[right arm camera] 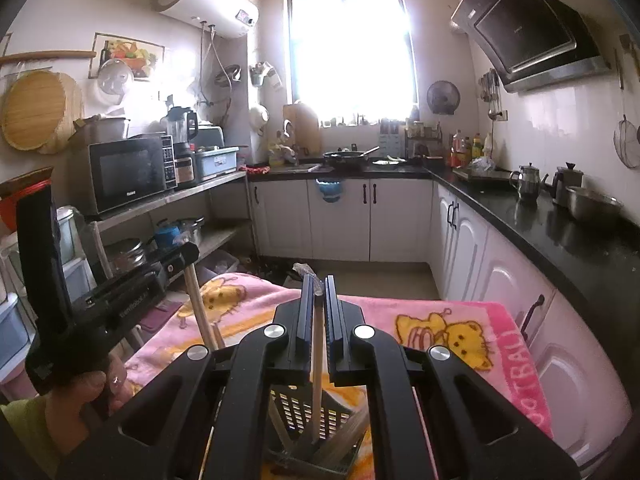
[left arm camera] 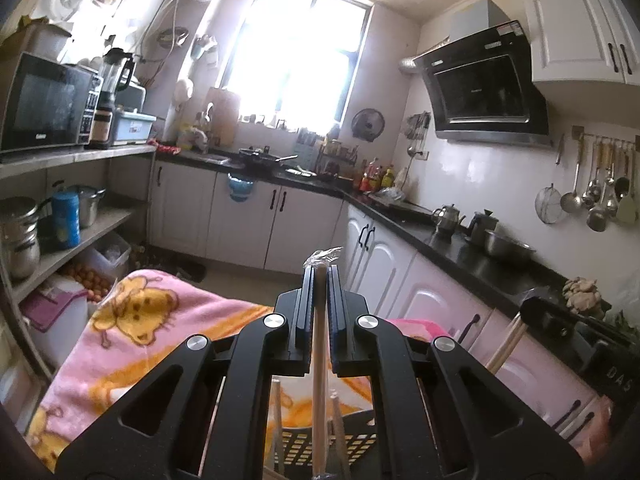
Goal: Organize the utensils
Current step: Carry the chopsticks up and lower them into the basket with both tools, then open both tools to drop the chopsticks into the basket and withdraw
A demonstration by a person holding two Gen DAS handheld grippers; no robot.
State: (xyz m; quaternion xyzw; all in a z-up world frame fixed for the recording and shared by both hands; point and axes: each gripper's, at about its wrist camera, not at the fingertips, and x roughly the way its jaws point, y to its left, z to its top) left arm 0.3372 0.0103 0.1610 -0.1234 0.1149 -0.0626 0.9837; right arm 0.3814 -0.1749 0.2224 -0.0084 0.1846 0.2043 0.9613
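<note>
My left gripper (left arm camera: 320, 270) is shut on a pale wooden chopstick (left arm camera: 320, 344) that hangs down between its pads, with a scrap of clear wrapper at the top. Under it stands a black perforated utensil holder (left arm camera: 296, 440) with more chopsticks in it. My right gripper (right arm camera: 319, 280) is shut on another chopstick (right arm camera: 317, 344), whose lower end reaches into the same holder (right arm camera: 296, 408). In the right wrist view the left gripper (right arm camera: 188, 252) appears at the left, held by a hand (right arm camera: 96, 388), with its chopstick (right arm camera: 198, 304) hanging down. In the left wrist view the right gripper (left arm camera: 528, 308) shows at the right.
The holder stands on a pink blanket (right arm camera: 460, 320) with yellow cartoon prints. A black countertop (right arm camera: 540, 232) with kettles and a steel bowl (right arm camera: 592, 200) runs along the right. Shelves with a microwave (right arm camera: 128, 172) and pots stand at the left. Ladles hang on the wall (left arm camera: 600, 200).
</note>
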